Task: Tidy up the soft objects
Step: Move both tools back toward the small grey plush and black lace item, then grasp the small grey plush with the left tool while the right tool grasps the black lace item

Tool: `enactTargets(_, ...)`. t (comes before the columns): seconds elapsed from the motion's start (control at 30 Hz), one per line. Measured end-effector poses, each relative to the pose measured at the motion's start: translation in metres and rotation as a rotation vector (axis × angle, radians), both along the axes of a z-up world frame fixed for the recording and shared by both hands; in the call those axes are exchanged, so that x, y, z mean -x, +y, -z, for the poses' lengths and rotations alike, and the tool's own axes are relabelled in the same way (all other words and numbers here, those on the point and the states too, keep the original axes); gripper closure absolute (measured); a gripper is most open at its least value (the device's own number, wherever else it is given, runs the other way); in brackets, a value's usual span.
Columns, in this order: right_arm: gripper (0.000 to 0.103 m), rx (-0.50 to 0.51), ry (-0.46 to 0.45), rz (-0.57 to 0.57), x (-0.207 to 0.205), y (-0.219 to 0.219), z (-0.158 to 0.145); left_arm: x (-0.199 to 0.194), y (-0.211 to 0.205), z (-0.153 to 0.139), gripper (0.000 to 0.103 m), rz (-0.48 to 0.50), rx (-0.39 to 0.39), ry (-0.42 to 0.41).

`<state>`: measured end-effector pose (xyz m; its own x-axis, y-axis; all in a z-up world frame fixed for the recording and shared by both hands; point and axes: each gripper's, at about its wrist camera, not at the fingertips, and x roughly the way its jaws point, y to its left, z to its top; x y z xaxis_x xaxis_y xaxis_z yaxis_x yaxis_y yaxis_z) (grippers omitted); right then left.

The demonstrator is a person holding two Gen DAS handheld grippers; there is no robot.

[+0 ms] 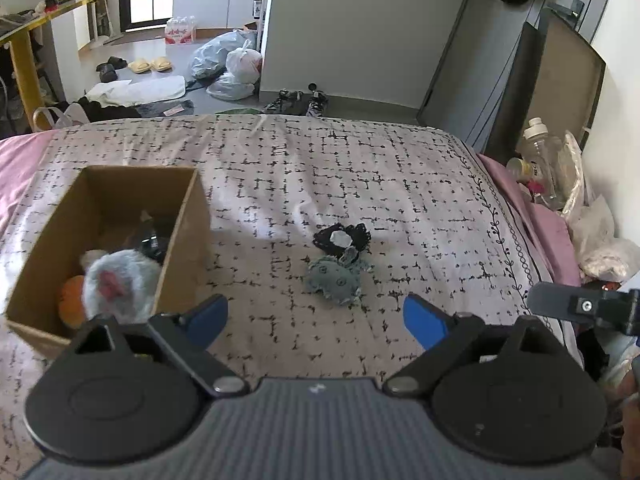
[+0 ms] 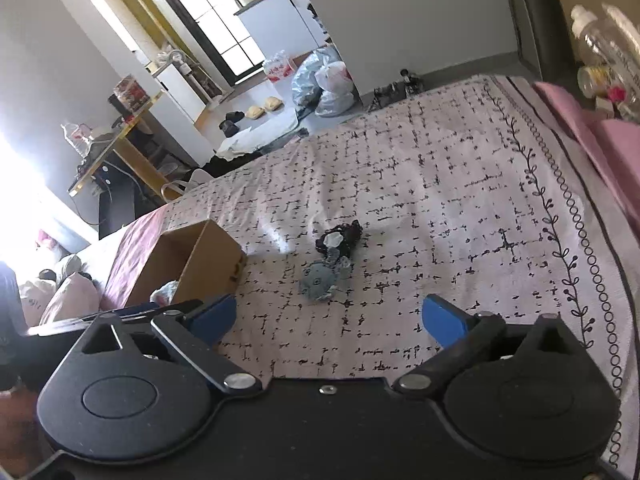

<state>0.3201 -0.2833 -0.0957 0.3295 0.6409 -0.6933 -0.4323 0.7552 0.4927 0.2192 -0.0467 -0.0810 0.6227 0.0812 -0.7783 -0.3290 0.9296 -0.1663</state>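
Several soft toys are already gathered in the cardboard box (image 1: 182, 216) at left, while a grey plush (image 1: 335, 276) and a black lace piece (image 1: 341, 236) are left on the bed (image 1: 420, 200), and the left gripper (image 1: 316, 318) and right gripper (image 2: 328, 318) are both held spread and empty.

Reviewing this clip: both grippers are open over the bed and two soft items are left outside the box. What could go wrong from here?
1. The grey plush toy and black lacy item touch; a grab from the open right gripper or left gripper may catch both or drag one.
2. The cardboard box sits on soft bedding and may shift if bumped.
3. The fluffy grey-and-pink toy already rides high near the box's wall, so additions may spill.
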Motion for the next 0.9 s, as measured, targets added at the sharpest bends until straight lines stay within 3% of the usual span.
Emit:
enactTargets(0.27, 0.012, 0.01, 0.049, -0.003, -0.03, 0.011, 0.025, -0.033, 0.007, 0.033, 0.018, 0.004, 0.01, 0.045)
enactTargets(0.53, 0.02, 0.024, 0.088, 0.004, -0.058, 0.023, 0.047, -0.065, 0.018, 0.066, 0.019, 0.02, 0.07, 0.072)
enactTargets(0.9, 0.022, 0.038, 0.117, 0.019, -0.091, 0.045, 0.07, -0.1, 0.019, 0.105, 0.023, 0.046, 0.08, 0.109)
